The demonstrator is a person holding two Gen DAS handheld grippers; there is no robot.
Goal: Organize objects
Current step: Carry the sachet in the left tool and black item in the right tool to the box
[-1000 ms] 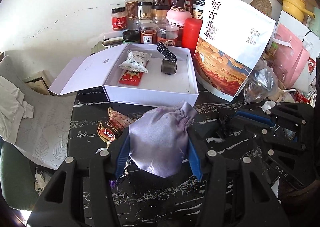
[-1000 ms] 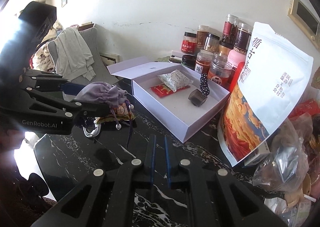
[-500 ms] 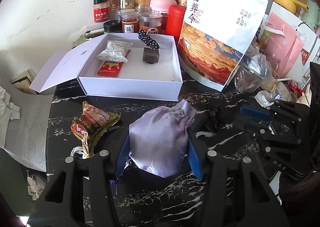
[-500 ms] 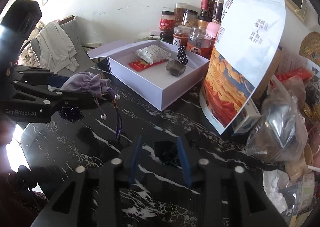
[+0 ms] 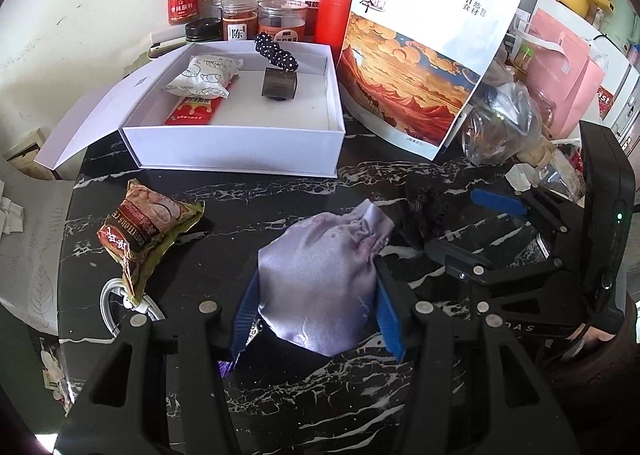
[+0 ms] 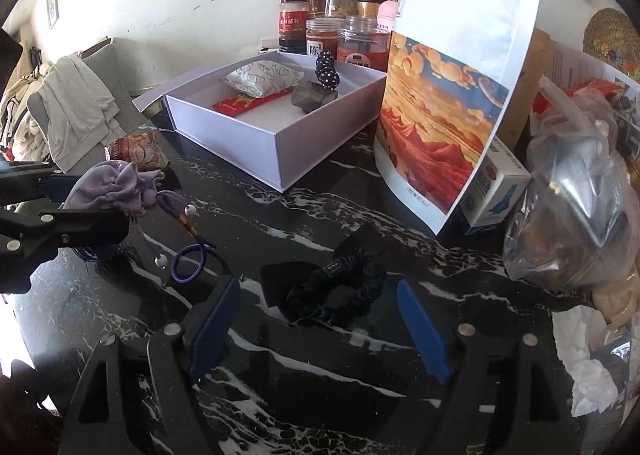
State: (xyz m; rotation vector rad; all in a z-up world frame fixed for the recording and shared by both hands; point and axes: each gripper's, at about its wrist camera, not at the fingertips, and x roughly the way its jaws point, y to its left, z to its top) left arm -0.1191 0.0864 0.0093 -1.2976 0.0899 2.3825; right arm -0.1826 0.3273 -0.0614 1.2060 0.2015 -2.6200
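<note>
White box [image 5: 236, 147] sits open on the black marbled table [image 6: 280, 359], lid flap folded out to its left; inside lie a white patterned packet [image 5: 202, 75], a red sachet [image 5: 194, 111], a dark cube [image 5: 279, 83] and black dotted beads [image 5: 277, 53]. Lilac satin pouch [image 5: 320, 283], shiny, gathered at its drawstring neck, held above the table in front of the box; purple cord with white beads [image 6: 188, 231] dangles from it. Left gripper [image 5: 316, 307] clenched on the pouch's sides. Right gripper [image 6: 320, 319] spread wide, straddling a black scrunchie [image 6: 332, 287] on the table, fingers not touching it. Snack packet [image 5: 148, 231] lies left of the pouch.
</note>
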